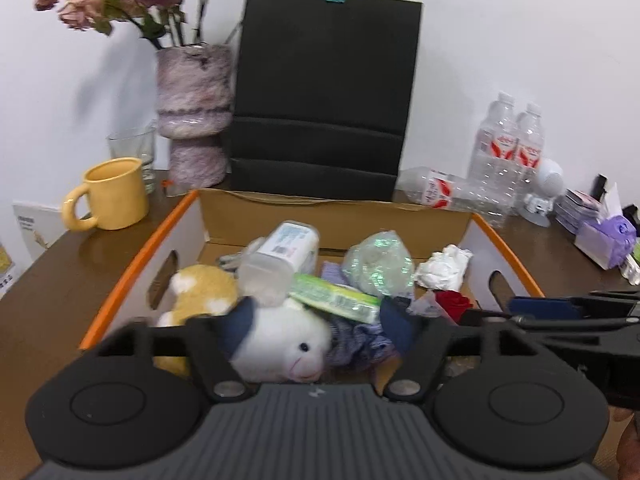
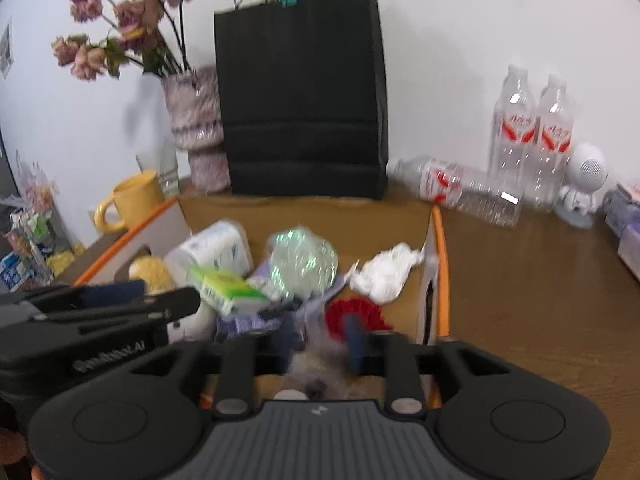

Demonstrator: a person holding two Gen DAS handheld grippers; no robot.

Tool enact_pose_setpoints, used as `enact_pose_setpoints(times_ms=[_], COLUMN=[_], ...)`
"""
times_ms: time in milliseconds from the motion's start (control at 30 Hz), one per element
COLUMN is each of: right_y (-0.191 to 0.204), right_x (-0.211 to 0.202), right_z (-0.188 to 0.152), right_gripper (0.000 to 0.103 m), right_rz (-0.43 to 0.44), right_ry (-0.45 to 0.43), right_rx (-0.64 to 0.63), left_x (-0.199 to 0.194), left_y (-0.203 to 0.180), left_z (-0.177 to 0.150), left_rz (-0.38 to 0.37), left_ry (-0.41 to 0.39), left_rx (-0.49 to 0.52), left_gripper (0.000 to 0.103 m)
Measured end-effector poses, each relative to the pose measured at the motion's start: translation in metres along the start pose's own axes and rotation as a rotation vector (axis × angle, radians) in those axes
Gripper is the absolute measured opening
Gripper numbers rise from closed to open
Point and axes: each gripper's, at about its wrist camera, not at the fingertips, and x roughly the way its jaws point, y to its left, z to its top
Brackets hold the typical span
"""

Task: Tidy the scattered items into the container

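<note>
Brown wooden tabletop [image 1: 60,280] against a white wall; a cardboard box [image 1: 336,216] with orange-edged flaps sits mid-table, with a black paper bag [image 1: 324,92] standing just behind its far edge.

Left wrist view: left gripper [image 1: 316,320] hangs over the box's near part, jaws spread wide, holding nothing. Between the blue pads lies a white plush toy [image 1: 292,344], face toward the camera; whether the pads touch it cannot be told. A tan plush [image 1: 200,292] lies at the box's left wall. A clear plastic jar [image 1: 280,256] lies on its side, long axis running from near-left to far-right, lid end nearer the camera. A green packet [image 1: 336,296] lies across the pile, long axis left to right. A crumpled tissue [image 1: 442,266] and a red fabric rose [image 1: 454,304] lie toward the right wall. The right gripper enters at the frame's right edge. Yellow mug [image 1: 114,194] and vase [image 1: 194,112] of dried flowers stand at the table's left rear; water bottles [image 1: 508,148] at the right rear.

Right wrist view: right gripper [image 2: 320,340] is over the box's near right part, jaws parted around something grey and blurred; grip cannot be told. This view alone shows the bare table right of the box and a whole white robot figurine [image 2: 580,188].
</note>
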Motion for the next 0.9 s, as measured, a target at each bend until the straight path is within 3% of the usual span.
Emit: enact_pose_setpoints(times_ms=[67, 133, 167, 233, 367, 433, 600, 900], right_y=[0.005, 0.008, 0.008, 0.009, 0.016, 0.022, 0.035, 0.054], right_x=[-0.005, -0.012, -0.015, -0.021, -0.04, -0.054, -0.094, -0.146], right_z=[0.0, -0.001, 0.0, 0.001, -0.003, -0.006, -0.011, -0.019], right_gripper=[0.06, 0.081, 0.085, 0.092, 0.094, 0.103, 0.103, 0.103], right_rz=[-0.018, -0.028, -0.032, -0.024, -0.023, -0.038, -0.049, -0.11], right_ry=[-0.015, -0.03, -0.028, -0.015, -0.009, -0.033, -0.112, -0.15], right_rx=[-0.012, -0.007, 0.003, 0.021, 0.04, 0.028, 0.016, 0.047], left_x=[-0.007, -0.015, -0.018, -0.029, -0.051, -0.064, -0.1, -0.147], left_y=[0.007, 0.016, 0.02, 0.027, 0.031, 0.033, 0.033, 0.013], left_z=[0.0, 0.002, 0.003, 0.004, 0.001, -0.001, -0.003, -0.006], left_rz=[0.035, 0.054, 0.059, 0.039, 0.036, 0.027, 0.014, 0.165], left_ry=[0.006, 0.013, 0.017, 0.02, 0.023, 0.014, -0.006, -0.033], left_rx=[-0.002, -0.027, -0.038, -0.057, -0.063, -0.066, -0.06, 0.034], left_gripper=[0.09, 0.099, 0.103, 0.103, 0.103, 0.103, 0.103, 0.103])
